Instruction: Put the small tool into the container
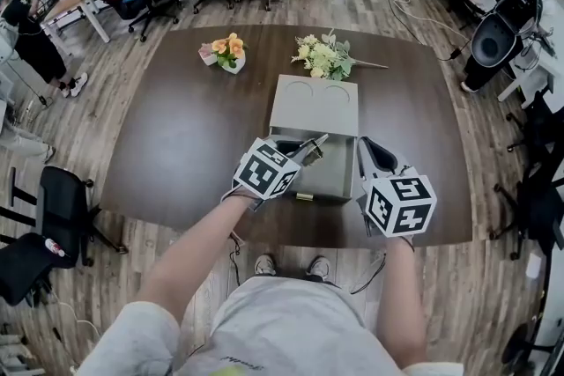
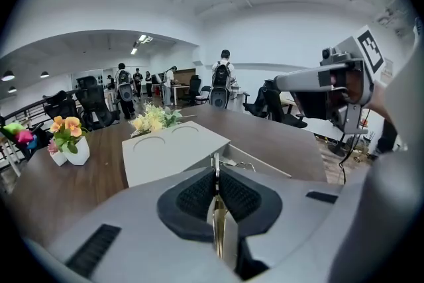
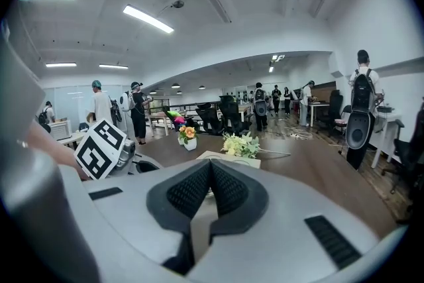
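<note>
Left hand-held gripper (image 1: 308,152) pinches the thin tool (image 2: 217,222), its long axis aimed forward and down into the open container (image 1: 330,180) just below; right hand-held gripper (image 1: 368,152), pressed together and empty, stands beside.

The box (image 1: 337,179) stands open at the near edge of the table (image 1: 185,136). Over the left part of its mouth hangs the left gripper (image 1: 306,152), clamped on the tool (image 1: 317,140); the right part of the mouth is free from above. The right gripper (image 1: 368,150), jaws together and empty, crowds the box's right wall. The lid (image 1: 315,104) lies flat behind the box, with a bouquet (image 1: 324,57) and pot (image 1: 231,55) beyond it. Left of the box is open tabletop.
</note>
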{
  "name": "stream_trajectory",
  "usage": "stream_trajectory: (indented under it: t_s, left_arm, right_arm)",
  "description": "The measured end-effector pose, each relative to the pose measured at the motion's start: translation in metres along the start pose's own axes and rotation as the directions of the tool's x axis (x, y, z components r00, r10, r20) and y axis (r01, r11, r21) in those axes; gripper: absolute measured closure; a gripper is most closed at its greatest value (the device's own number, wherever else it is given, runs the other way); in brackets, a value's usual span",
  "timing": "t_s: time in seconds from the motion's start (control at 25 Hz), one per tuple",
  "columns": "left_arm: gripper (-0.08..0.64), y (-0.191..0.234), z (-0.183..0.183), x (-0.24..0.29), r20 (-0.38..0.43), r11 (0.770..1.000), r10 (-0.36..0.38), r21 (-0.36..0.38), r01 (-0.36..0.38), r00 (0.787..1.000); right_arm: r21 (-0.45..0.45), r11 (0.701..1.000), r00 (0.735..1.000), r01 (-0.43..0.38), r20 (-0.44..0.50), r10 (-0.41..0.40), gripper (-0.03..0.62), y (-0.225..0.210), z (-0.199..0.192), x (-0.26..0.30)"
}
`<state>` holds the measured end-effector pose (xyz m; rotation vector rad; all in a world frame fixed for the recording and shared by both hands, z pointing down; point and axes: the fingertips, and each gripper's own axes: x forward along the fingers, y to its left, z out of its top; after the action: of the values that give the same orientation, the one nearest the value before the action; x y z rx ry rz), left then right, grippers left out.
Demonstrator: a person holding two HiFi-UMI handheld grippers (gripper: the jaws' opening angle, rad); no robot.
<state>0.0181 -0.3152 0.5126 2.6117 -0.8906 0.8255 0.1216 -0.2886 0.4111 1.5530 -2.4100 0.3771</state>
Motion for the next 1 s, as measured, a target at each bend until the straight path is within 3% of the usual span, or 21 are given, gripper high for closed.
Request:
stream_trajectory:
  t_s: [0.64,1.0]
  left_arm:
    - [0.538,0.007,-0.023,0.018,-0.071,0.999,0.028,0.043,-0.025,0.997]
    - [0.536,0.003,-0.026,0.025,-0.088,0.999,0.02,0.031,-0.017,0.996]
  right_arm:
    - [0.015,1.0,1.0,-0.002,-0.013,0.002,0.589,0.0,-0.009,0.001]
    - [0.014,1.0,1.0,0.007,-0.026,-0.007,0.589,-0.001,-0.013,0.0]
